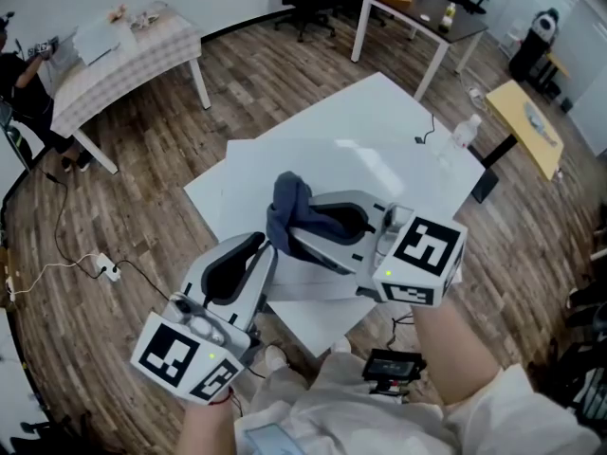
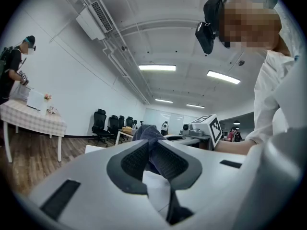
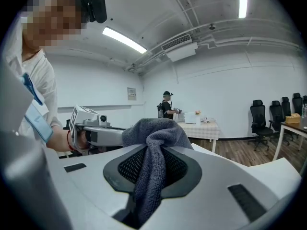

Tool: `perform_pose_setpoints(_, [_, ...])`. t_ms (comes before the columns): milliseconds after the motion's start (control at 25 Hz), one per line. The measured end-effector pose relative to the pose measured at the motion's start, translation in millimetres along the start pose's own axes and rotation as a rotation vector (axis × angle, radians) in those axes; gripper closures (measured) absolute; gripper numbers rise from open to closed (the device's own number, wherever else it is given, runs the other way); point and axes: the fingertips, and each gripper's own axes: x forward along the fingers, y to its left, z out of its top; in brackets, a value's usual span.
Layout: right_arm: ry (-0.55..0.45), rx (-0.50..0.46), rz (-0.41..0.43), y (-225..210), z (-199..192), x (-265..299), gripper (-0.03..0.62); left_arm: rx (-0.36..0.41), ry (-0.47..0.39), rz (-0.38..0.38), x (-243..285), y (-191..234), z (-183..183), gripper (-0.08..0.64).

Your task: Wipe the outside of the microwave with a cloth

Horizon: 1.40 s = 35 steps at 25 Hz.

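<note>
Your right gripper (image 3: 154, 150) swallows the lower end of the dark blue-grey terry cloth (image 3: 158, 128) between its jaws. Whether your left gripper (image 2: 152, 145) presses that cloth is unclear. The small objects (image 1: 133, 14) on the far checked-cloth table (image 1: 142, 60) are too tiny to name.

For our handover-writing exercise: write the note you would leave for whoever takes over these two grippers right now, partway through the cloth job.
Right gripper: shut on the cloth, bunched above its jaws.
Left gripper: jaws slightly apart around another fold; whether the pads press is unclear.
Both held above the white table.
Done: cloth picked up.
Left: no microwave in view; find it and wipe its outside.
</note>
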Motion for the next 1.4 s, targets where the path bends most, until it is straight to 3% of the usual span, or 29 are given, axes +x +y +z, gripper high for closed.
perform_pose_setpoints(240, [0.082,-0.040,0.038,1.0,-17.4,36.8,0.505,-0.030,-0.008,0.052,-16.7,34.1,-19.3,0.518])
perform_pose_setpoints(520, [0.312,-0.192,0.111,5.1,-34.1,92.4,0.505,-0.085,-0.019,0.113,-40.6,75.1,-37.6,0.518])
perform_pose_setpoints(760, [0.459,-0.278,0.151,3.5,-47.7,139.9,0.505,-0.100,-0.043,0.117,-62.3,109.6,-44.1,0.514])
perform_pose_setpoints(1040, [0.678,-0.470,0.219,15.0,-64.5,176.9,0.505,-0.103,-0.044,0.088,-85.5,131.4,-47.4,0.505])
perform_pose_setpoints(1240, [0.881,-0.629,0.322,22.7,-82.3,186.1,0.505,-0.107,-0.020,0.084,-88.7,127.1,-57.2,0.505])
perform_pose_setpoints(1400, [1.024,-0.709,0.489,27.0,-97.9,191.0,0.505,-0.109,0.003,0.096,-85.1,124.5,-75.6,0.505])
